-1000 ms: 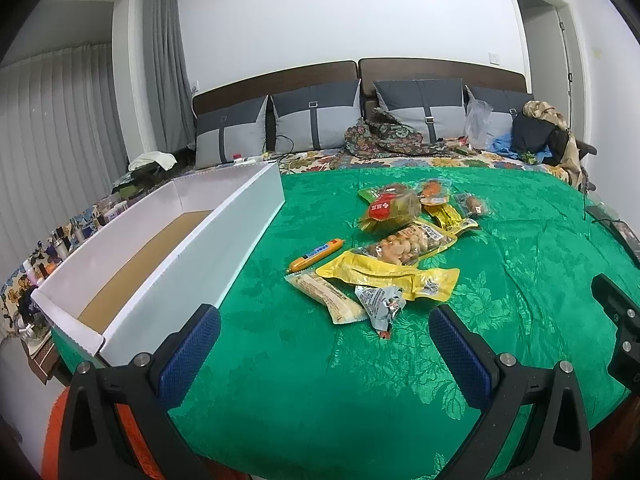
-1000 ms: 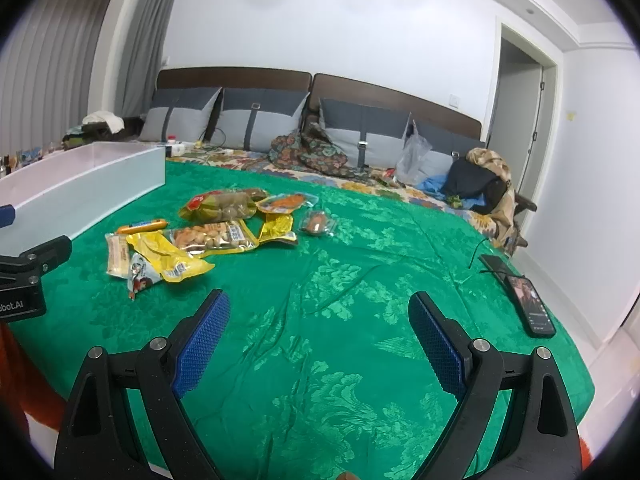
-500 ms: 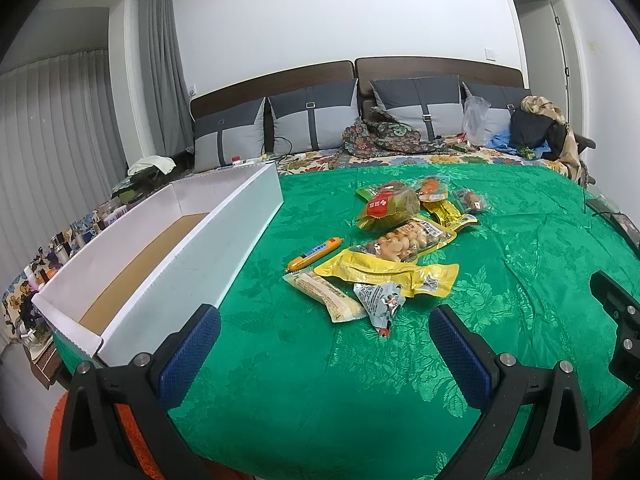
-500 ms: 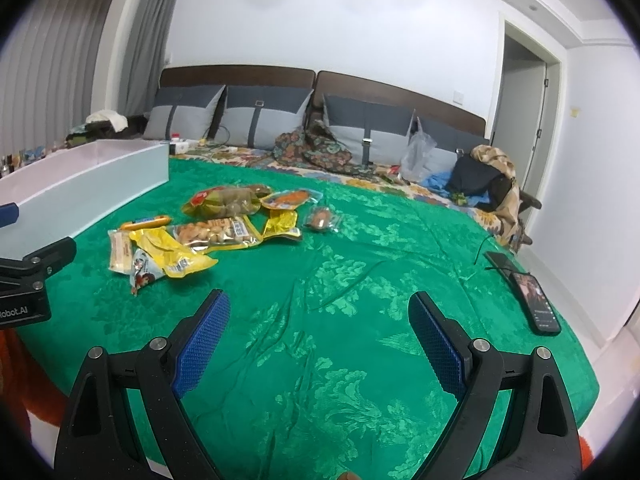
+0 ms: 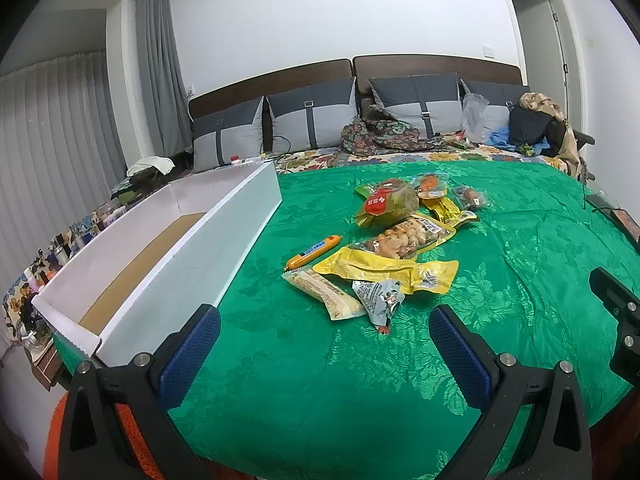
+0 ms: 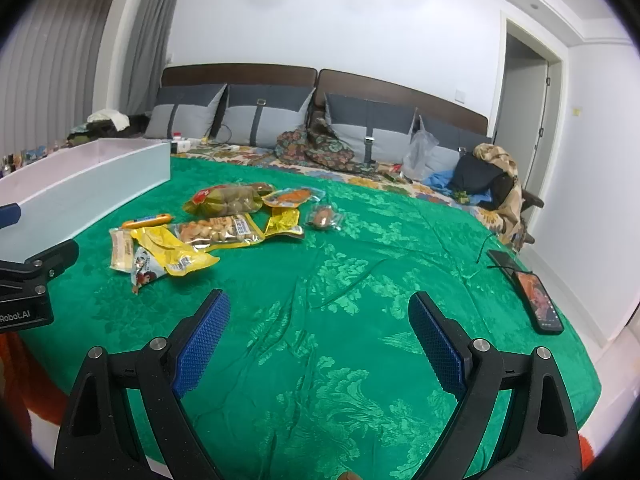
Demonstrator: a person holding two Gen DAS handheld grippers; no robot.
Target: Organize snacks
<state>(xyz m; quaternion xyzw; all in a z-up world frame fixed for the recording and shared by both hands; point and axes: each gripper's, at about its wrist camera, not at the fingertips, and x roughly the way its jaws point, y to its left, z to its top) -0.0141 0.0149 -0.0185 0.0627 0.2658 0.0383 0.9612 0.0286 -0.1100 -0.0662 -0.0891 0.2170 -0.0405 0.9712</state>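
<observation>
The snacks [image 5: 394, 248] lie in a loose heap mid-bed on the green cover [image 5: 320, 380], an orange sausage stick [image 5: 313, 253] at the heap's left edge, nearest the long white box [image 5: 224, 236]. The box sits along the bed's left side, just beside the heap. Both the left gripper [image 5: 324, 350] and the right gripper [image 6: 318, 330] hover over the cover with jaws spread wide, holding nothing; a phone [image 6: 538, 300] lies far right.

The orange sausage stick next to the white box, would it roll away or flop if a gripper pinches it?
The orange sausage stick looks round and slim, so a nudge would likely roll it. Its casing looks glossy, probably slippery. It lies straight, so probably fairly stiff.
</observation>
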